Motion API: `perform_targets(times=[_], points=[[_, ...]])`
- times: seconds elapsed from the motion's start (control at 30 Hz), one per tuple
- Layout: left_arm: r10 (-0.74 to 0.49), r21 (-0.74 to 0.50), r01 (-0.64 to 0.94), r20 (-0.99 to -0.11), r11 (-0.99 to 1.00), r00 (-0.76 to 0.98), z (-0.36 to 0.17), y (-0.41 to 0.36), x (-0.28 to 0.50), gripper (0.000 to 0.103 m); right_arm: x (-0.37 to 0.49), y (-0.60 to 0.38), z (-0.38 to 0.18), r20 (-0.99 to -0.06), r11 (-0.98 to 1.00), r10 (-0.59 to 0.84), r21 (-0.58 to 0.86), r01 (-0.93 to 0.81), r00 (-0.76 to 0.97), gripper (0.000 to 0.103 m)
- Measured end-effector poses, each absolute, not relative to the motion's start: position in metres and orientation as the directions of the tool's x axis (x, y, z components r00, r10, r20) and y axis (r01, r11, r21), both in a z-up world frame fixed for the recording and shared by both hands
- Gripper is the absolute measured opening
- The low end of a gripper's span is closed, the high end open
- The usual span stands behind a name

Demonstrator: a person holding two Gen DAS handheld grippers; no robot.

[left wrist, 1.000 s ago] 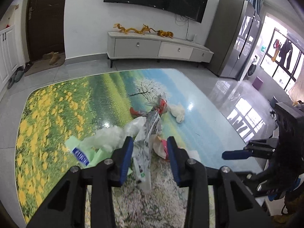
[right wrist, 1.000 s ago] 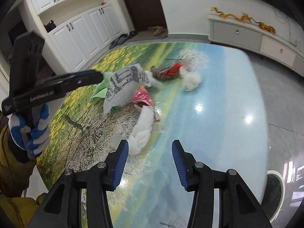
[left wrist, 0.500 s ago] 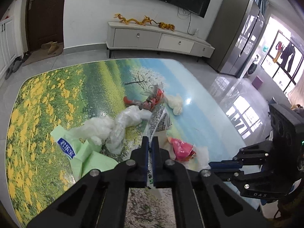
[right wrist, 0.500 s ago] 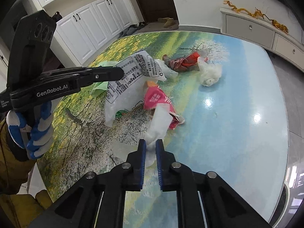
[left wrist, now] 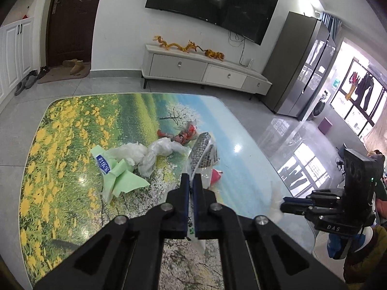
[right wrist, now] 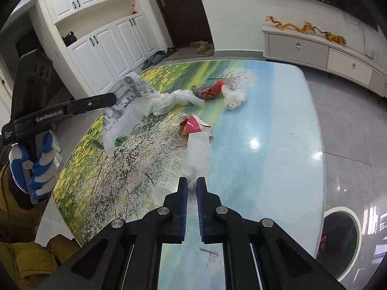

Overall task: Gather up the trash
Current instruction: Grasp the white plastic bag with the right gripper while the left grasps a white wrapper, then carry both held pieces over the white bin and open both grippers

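Flower-meadow table (left wrist: 72, 130), pale-green tissue pack (left wrist: 121, 181), pink wrapper (right wrist: 193, 125)

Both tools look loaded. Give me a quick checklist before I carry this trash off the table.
1. Left tool shut on printed bag: ok.
2. Right tool shut on white wrapper: ok.
3. Printed bag off the table: ok, it hangs free.
4. White wrapper clear of pink wrapper: cannot tell, their ends overlap in the right wrist view.
5. Bin to drop into: cannot tell, a round dark thing sits on the floor by the table.
6. Table cleared: not ok; green packet, plastic bags and red wrapper remain.
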State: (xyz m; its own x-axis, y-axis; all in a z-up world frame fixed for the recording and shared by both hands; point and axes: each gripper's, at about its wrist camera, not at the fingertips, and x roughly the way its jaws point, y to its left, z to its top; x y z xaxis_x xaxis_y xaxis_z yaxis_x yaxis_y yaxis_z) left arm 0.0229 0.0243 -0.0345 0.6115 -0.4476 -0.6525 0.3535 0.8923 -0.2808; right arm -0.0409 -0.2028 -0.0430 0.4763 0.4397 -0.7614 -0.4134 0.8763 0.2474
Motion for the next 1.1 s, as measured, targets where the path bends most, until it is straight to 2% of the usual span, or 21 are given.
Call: perform_targets(times=[0.27, 0.53, 0.87, 1.1], points=[[-0.450, -0.280, 0.354, -0.617, 0.892, 0.646, -0.007, 0.025, -0.006, 0.002, -0.076, -0.244, -0.023, -0.688, 0.892, 0.443, 0.278, -0.355, 0.574, 0.008], [-0.496, -0.257, 0.438, -0.614, 0.862, 0.615, 0.013, -0.026, -0.014, 0.002, -0.110, -0.315, -0.016, -0.606, 0.910, 0.406, 0.334, -0.245, 0.684, 0.008], [-0.583, -0.221, 0.636, -0.683, 0.740, 0.440, 0.003, -0.184, 0.001, 0.002, -0.137, -0.427, -0.056, -0.621, 0.935, 0.192, 0.352, 0.051, 0.760, 0.008], [-0.576, -0.161, 0.755, -0.751, 0.635, 0.324, -0.025, -0.309, 0.001, 0.002, -0.150, -0.497, -0.101, -0.666, 0.887, 0.104, 0.398, 0.234, 0.739, 0.008]])
